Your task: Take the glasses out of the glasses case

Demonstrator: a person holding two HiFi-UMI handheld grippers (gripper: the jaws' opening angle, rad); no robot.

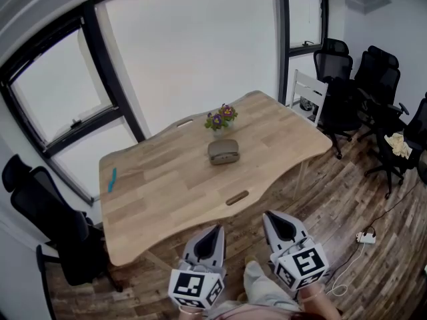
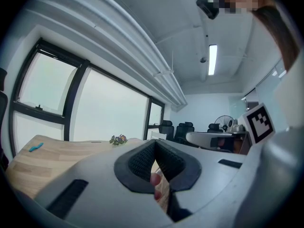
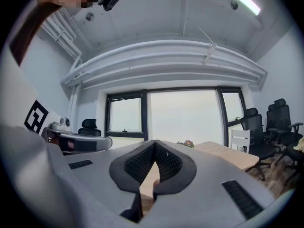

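On wooden table [image 1: 167, 185], closed glasses case [image 1: 223, 151].

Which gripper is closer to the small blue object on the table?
Left. The left gripper hangs off the table at its near edge, to the right of the blue object; the right gripper is even farther right.
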